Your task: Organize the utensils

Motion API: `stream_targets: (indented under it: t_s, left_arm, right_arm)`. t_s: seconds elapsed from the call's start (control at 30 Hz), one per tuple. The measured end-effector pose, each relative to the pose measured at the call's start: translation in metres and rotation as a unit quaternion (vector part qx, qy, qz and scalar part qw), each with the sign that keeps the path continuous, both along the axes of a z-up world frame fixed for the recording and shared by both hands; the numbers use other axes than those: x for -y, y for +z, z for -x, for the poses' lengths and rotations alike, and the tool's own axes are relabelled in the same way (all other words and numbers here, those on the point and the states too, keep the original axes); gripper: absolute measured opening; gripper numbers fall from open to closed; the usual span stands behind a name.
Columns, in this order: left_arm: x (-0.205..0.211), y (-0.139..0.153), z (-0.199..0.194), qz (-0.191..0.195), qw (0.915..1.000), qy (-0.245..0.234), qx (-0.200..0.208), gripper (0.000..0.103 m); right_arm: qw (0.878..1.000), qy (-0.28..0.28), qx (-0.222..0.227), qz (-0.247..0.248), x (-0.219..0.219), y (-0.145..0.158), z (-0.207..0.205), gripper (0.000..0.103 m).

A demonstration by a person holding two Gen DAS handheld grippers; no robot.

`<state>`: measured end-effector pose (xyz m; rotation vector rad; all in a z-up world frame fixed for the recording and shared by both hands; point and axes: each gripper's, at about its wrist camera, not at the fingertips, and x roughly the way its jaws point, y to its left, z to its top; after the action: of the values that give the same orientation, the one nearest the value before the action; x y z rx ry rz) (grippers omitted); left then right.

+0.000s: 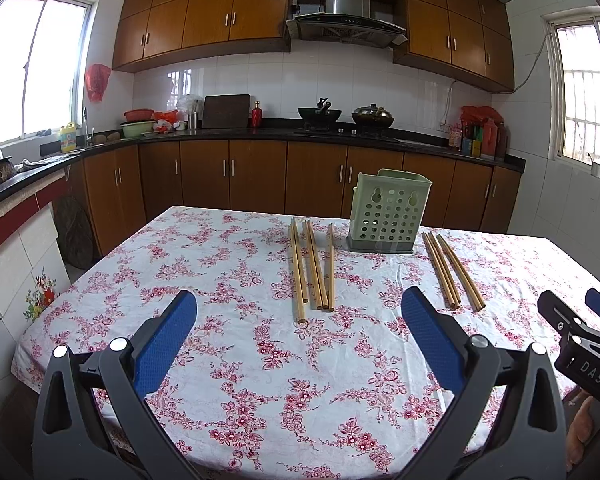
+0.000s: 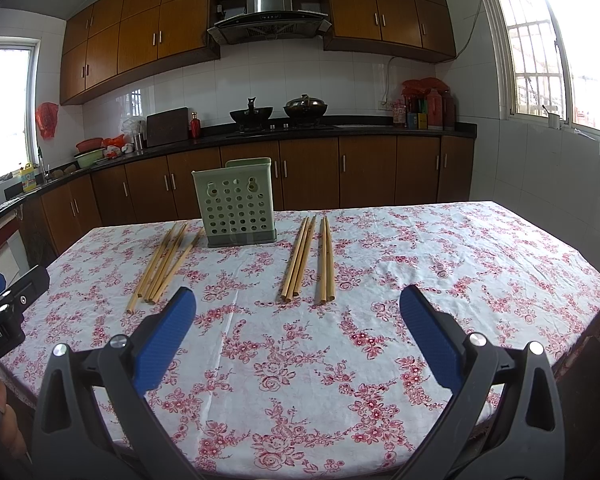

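Observation:
A pale green perforated utensil holder stands upright at the far side of the flowered tablecloth; it also shows in the right wrist view. Several wooden chopsticks lie flat in two groups: a left group and a right group. My left gripper is open and empty, above the table short of the left group. My right gripper is open and empty, short of the right group. The right gripper's body shows at the left view's right edge.
The table's far edge lies just behind the holder, its near edge under the grippers. Behind stand brown kitchen cabinets, a black counter with woks and bottles. White tiled walls flank the table on both sides.

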<state>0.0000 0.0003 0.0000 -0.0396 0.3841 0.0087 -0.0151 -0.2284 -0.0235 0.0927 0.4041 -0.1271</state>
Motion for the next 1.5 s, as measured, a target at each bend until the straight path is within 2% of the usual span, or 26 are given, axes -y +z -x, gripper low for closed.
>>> stream_targets:
  t_s: [1.5]
  left_arm:
    - [0.0036, -0.0036, 0.0006, 0.0, 1.0, -0.003, -0.003, 0.101]
  right_arm:
    - [1.0, 0.0, -0.002, -0.001, 0.001, -0.0008, -0.0011, 0.099]
